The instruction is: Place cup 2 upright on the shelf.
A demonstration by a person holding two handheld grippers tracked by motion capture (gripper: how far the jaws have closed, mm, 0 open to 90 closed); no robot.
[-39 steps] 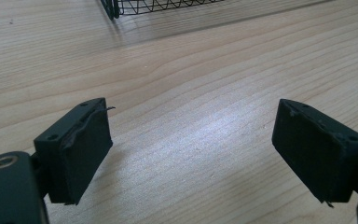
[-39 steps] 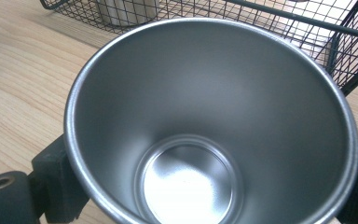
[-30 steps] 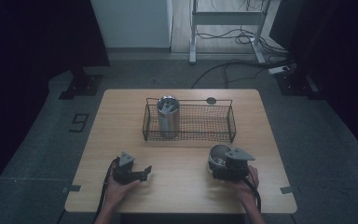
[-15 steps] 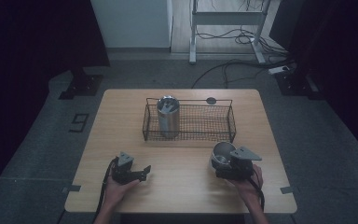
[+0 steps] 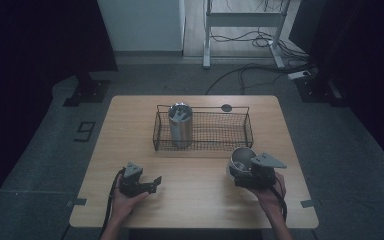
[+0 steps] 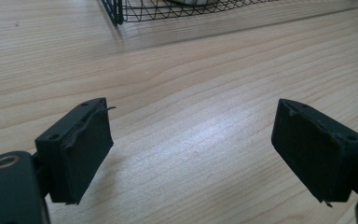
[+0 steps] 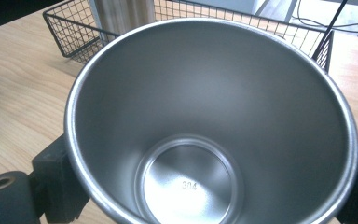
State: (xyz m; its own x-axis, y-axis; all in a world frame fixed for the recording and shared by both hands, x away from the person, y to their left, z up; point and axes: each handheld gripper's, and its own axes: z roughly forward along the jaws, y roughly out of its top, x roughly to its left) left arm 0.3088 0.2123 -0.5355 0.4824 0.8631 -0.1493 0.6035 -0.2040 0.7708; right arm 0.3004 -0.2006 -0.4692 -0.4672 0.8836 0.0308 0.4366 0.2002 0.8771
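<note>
Right gripper [image 5: 244, 172] clamps its jaws on a steel cup [image 7: 205, 121] beside the wire basket [image 5: 247, 131], while left gripper [image 5: 152, 183] gapes empty over the table [image 6: 191, 102].

The high view looks forward and down from above the person's side onto the whole light wooden table [image 5: 195, 200], far enough off to take in the grey floor and cables beyond it. The left tool's camera sits low and close over the tabletop, looking along its two black jaws toward a corner of the black wire basket [image 6: 121, 14]. The right tool's camera looks at very short range straight into the open mouth of a shiny steel cup [image 7: 209, 121], with the basket just behind. All three views share the basket and the wooden tabletop.
</note>
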